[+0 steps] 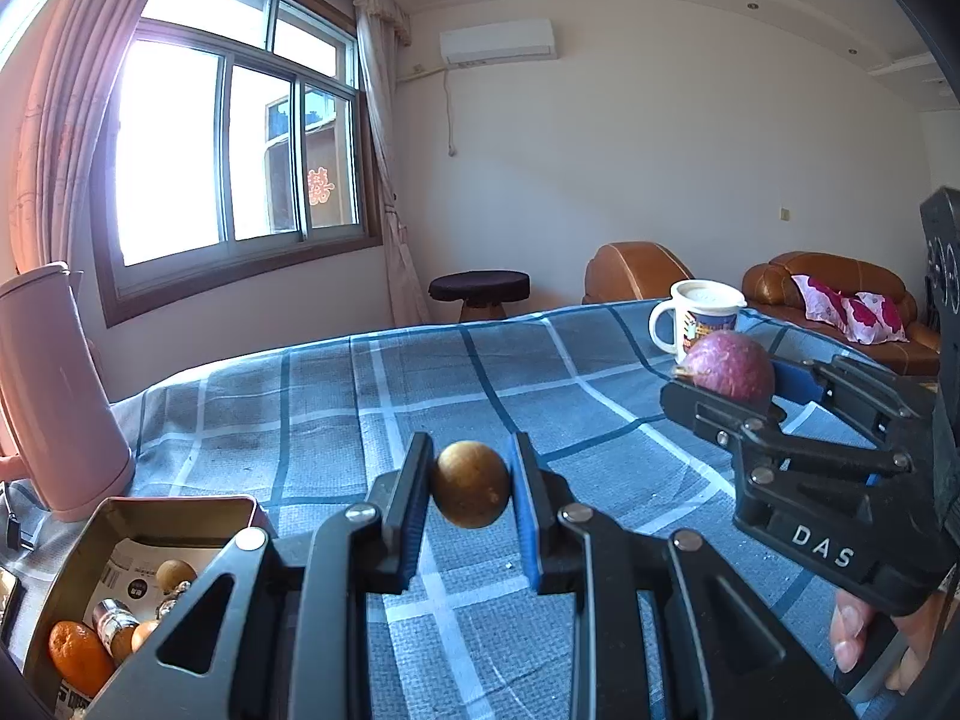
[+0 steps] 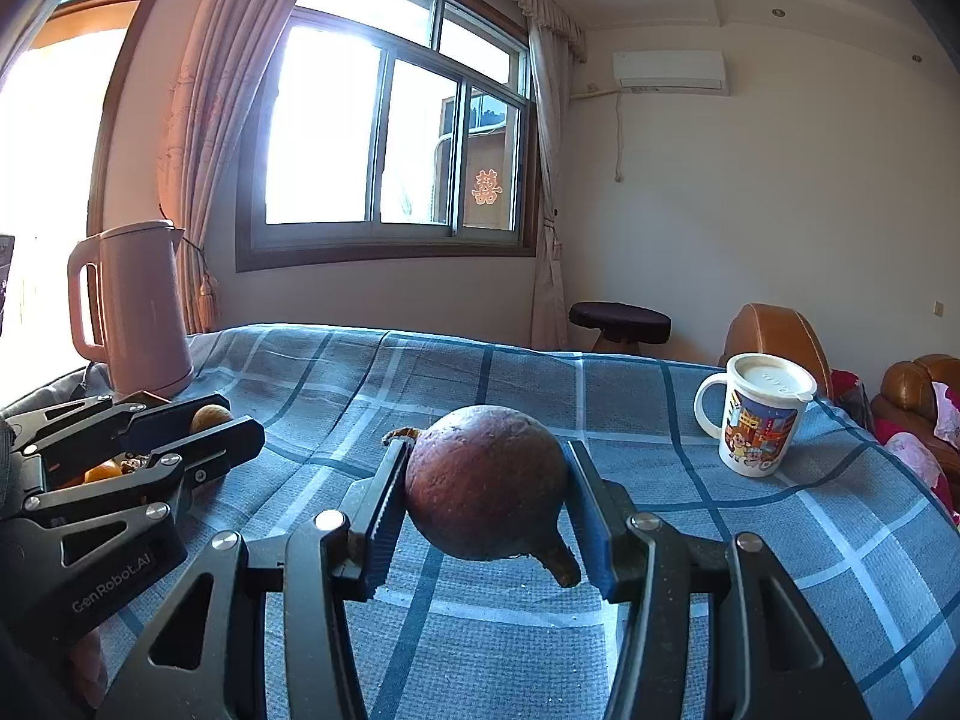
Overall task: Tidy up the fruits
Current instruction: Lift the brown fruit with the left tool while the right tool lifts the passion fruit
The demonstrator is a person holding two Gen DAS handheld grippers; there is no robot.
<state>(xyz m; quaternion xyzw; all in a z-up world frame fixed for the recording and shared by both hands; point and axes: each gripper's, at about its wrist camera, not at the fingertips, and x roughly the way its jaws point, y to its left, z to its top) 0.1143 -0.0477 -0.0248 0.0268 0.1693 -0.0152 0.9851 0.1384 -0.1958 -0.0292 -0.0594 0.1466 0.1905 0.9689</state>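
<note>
The left tool (image 1: 471, 483), marked "GenRobot.AI", pinches a small brown fruit (image 1: 471, 485). The right tool (image 2: 486, 489), marked "DAS", pinches a purple fruit (image 2: 486, 483) above the checked counter (image 2: 690, 540).

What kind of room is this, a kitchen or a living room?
Most likely a living room in a home. Brown leather armchairs stand behind the cloth-covered table, an air conditioner hangs on the wall, and curtains frame a large window.
</note>
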